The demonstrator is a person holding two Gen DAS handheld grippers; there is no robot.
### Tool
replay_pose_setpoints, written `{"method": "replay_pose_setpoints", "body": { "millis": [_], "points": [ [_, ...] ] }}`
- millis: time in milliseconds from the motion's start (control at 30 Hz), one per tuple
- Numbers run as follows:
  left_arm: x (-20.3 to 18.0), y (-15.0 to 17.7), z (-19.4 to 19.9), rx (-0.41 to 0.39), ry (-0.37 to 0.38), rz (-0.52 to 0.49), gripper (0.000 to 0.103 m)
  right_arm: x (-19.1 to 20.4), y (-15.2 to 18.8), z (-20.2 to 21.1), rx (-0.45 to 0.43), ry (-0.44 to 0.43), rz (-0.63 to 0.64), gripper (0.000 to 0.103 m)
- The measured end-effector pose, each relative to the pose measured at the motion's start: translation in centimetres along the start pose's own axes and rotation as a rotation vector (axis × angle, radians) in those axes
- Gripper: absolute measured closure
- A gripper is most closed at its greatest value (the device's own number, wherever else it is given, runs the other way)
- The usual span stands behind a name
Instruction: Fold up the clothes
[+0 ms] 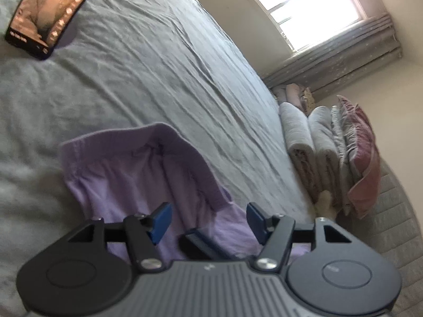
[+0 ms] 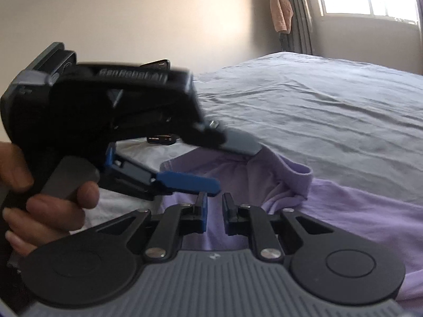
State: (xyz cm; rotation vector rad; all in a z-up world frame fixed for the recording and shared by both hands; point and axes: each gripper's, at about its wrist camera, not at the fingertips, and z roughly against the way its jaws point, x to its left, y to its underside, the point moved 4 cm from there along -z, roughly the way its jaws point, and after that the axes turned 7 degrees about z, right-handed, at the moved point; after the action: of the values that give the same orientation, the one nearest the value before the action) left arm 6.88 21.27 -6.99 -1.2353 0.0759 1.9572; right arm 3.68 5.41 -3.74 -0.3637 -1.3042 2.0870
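Both wrist views hang low and close over the bed (image 1: pixel 148 52), sharing the purple garment (image 2: pixel 343 206).

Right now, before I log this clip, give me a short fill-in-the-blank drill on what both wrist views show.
1. The garment lying on the bed is ____ in colour.
2. The left claw hangs over it with its jaws ____.
3. The phone on the bed has its screen ____.
4. The right claw holds ____ between its jaws.

Missing words: purple; open; lit; nothing
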Motion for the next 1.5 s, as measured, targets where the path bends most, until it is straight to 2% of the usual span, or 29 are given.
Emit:
{"method": "replay_pose_setpoints", "body": {
  "millis": [100,167,233,333,500,533,567,600,700,900,1033,1133,1200,1267,1367,1500],
  "points": [
    [0.1,-0.2,0.2,-0.018,-0.026,-0.022,0.04,-2.1,-0.5,0.6,-0.029,0.062,-0.09,0.081],
    [0.2,-0.4,0.2,-0.027,-0.036,-0.029,0.04,-3.7,-0.6,0.9,-0.048,0.116,-0.146,0.069],
    [0.3,-0.6,0.3,-0.032,-0.043,-0.038,0.04,-5.3,-0.4,1.0,-0.052,0.155,-0.191,0.065],
    [0.4,-0.8,0.2,-0.03,-0.051,-0.061,0.04,-6.5,0.0,0.5,-0.032,0.163,-0.223,0.058],
    [0.2,-0.9,-0.3,-0.01,-0.041,-0.092,0.039,-6.3,0.8,-0.9,-0.024,0.134,-0.238,0.057],
    [0.1,-0.9,-0.4,-0.005,-0.033,-0.089,0.039,-6.1,0.9,-1.2,-0.026,0.122,-0.237,0.06],
    [0.0,-0.9,-0.5,0.0,-0.022,-0.084,0.038,-5.8,0.9,-1.4,-0.029,0.112,-0.234,0.079],
    [0.0,-0.9,-0.6,0.006,-0.012,-0.079,0.037,-5.5,0.8,-1.5,-0.032,0.108,-0.226,0.088],
    [-0.3,-1.0,-0.7,0.014,0.029,-0.055,0.034,-4.4,0.5,-0.8,-0.059,0.1,-0.195,0.089],
    [-0.7,-0.7,-0.4,0.015,0.092,-0.036,0.033,-2.1,-0.5,0.0,-0.086,0.061,-0.128,0.089],
    [-1.1,-0.4,-0.1,-0.009,0.067,-0.061,0.034,0.4,-0.7,0.1,-0.084,0.031,-0.022,0.089],
    [-0.7,-0.5,0.0,-0.034,0.028,-0.049,0.049,1.6,-0.5,0.1,-0.075,0.014,0.028,0.09],
    [-0.2,-0.6,-0.2,-0.034,-0.003,-0.032,0.071,1.8,-0.3,0.1,-0.069,0.01,0.031,0.089],
    [0.4,-0.7,-0.5,-0.029,-0.031,-0.005,0.082,1.6,-0.3,0.2,-0.066,0.014,0.02,0.089],
    [0.7,-0.7,-0.7,-0.039,-0.058,0.026,0.088,1.2,-0.2,0.5,-0.06,0.018,0.002,0.089],
    [0.4,-0.8,-0.1,-0.096,-0.081,0.024,0.093,1.3,-0.1,0.9,-0.043,0.044,0.013,0.086]
  ]
}}
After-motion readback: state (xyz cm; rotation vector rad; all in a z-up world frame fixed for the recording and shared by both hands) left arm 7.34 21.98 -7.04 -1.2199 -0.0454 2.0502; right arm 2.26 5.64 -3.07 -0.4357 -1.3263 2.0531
